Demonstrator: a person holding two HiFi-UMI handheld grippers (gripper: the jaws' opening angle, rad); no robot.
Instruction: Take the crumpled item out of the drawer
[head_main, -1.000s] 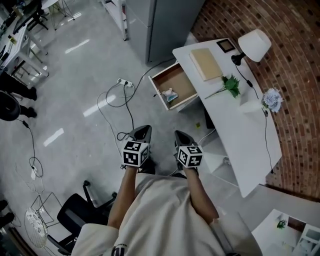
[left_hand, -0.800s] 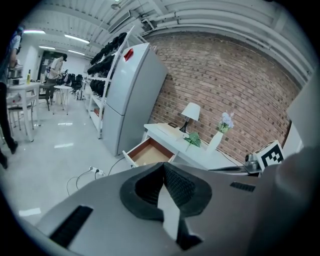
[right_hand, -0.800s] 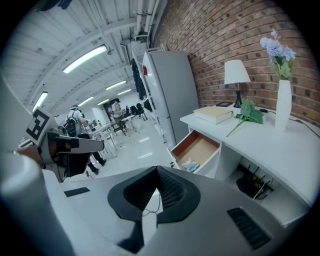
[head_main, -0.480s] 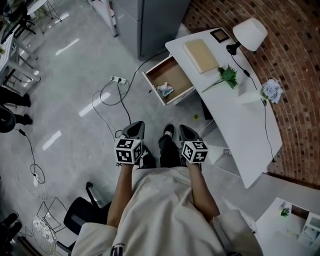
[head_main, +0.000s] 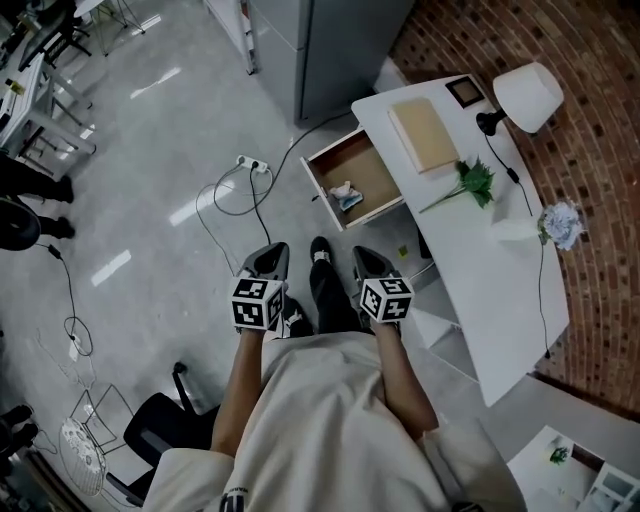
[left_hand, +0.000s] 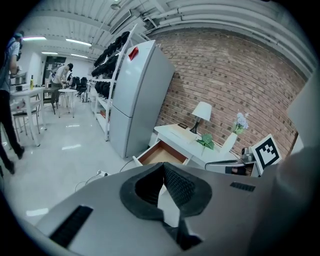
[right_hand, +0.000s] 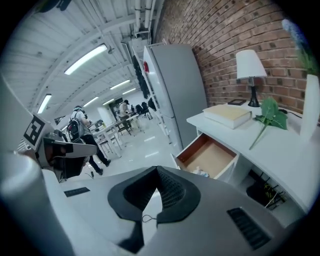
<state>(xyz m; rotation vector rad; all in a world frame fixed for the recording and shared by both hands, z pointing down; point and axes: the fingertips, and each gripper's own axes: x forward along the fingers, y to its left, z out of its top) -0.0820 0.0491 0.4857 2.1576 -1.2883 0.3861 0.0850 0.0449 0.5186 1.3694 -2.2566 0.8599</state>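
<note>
The white desk's wooden drawer (head_main: 372, 168) stands pulled open, with the pale crumpled item (head_main: 345, 194) lying near its front. Both grippers are held side by side low over the floor, well short of the drawer. The left gripper (head_main: 272, 254) is shut with nothing in it, and so is the right gripper (head_main: 363, 256). The left gripper view shows the open drawer (left_hand: 161, 154) beyond the closed jaws. In the right gripper view the drawer (right_hand: 207, 156) is nearer, and the crumpled item (right_hand: 200, 172) peeks over the gripper body.
A white desk (head_main: 490, 270) along the brick wall carries a book (head_main: 423, 135), a lamp (head_main: 527, 97), a green sprig (head_main: 475, 180) and a flower vase (head_main: 558, 223). A grey fridge (head_main: 330, 50) stands behind the drawer. A power strip (head_main: 250, 163) and cables lie on the floor at left.
The person's leg and shoe have come forward between the grippers, and the view has shifted a little. Both grippers stay shut and empty at about the same spot.
</note>
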